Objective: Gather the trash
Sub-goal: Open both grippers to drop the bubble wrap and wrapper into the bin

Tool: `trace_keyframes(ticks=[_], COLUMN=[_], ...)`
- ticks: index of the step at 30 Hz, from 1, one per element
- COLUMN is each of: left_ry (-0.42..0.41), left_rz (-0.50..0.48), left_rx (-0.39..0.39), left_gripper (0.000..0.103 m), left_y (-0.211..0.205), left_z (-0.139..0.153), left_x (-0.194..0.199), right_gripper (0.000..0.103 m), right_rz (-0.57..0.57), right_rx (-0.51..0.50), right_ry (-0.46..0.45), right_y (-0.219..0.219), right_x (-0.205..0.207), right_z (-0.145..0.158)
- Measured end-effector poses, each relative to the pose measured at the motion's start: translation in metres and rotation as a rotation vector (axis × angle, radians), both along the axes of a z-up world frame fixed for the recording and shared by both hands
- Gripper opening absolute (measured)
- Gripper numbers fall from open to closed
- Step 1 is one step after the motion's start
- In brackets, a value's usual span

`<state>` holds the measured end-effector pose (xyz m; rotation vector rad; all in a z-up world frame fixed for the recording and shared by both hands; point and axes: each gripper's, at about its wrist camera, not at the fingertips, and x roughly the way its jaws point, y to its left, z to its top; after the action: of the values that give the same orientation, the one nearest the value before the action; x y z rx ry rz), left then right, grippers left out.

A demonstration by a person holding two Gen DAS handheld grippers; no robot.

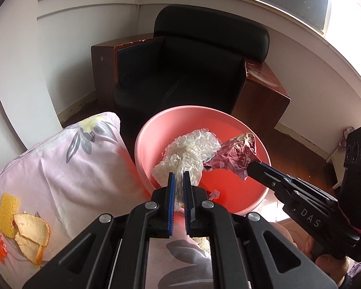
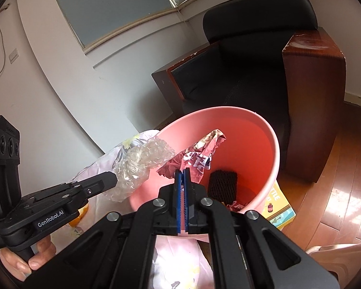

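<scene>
A pink plastic bin (image 1: 228, 183) (image 2: 274, 144) stands beside the bed. My left gripper (image 1: 178, 177) is shut on a crumpled piece of clear bubble wrap (image 1: 192, 151) (image 2: 142, 163), held over the bin's near left rim. My right gripper (image 2: 183, 171) (image 1: 250, 166) is shut on a crinkled dark red snack wrapper (image 2: 199, 159) (image 1: 235, 154), which hangs over the bin's opening. Inside the bin lie a black foam net (image 2: 222, 185) and some red scraps (image 2: 235, 204). On the floral bedsheet (image 1: 60, 163) remain orange peel (image 1: 31, 238), a yellow foam net (image 1: 7, 214) and a red-and-clear wrapper (image 1: 0, 245).
A black armchair (image 1: 192, 72) with brown wooden sides stands behind the bin in the room's corner. A yellow printed sheet (image 2: 279, 207) lies on the wooden floor (image 2: 337, 192) under the bin's right side. A person's hand (image 2: 24, 265) holds the left gripper's handle.
</scene>
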<state>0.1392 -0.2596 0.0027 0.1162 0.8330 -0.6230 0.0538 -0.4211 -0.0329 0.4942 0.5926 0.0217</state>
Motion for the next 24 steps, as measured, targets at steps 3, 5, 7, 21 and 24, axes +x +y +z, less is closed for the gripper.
trace_keyframes(ticks=[3, 5, 7, 21, 24], left_ry=[0.004, 0.008, 0.009, -0.034, -0.048], left_rz=[0.001, 0.003, 0.006, 0.013, 0.009], left_rx=[0.009, 0.013, 0.017, -0.007, -0.007], left_gripper=[0.006, 0.006, 0.008, 0.033, 0.037], left_y=[-0.004, -0.005, -0.007, 0.0, 0.003], left_z=[-0.003, -0.004, -0.004, 0.006, 0.009], left_x=[0.002, 0.002, 0.003, -0.005, -0.009], right_gripper=[0.002, 0.002, 0.002, 0.002, 0.003], right_rz=[-0.005, -0.008, -0.011, -0.038, -0.045], right_rx=[0.004, 0.005, 0.006, 0.016, 0.032], right_ry=[0.006, 0.008, 0.008, 0.02, 0.033], right_y=[-0.002, -0.002, -0.003, -0.001, -0.002], right_x=[0.001, 0.001, 0.001, 0.002, 0.005], right_z=[-0.002, -0.003, -0.003, -0.005, -0.007])
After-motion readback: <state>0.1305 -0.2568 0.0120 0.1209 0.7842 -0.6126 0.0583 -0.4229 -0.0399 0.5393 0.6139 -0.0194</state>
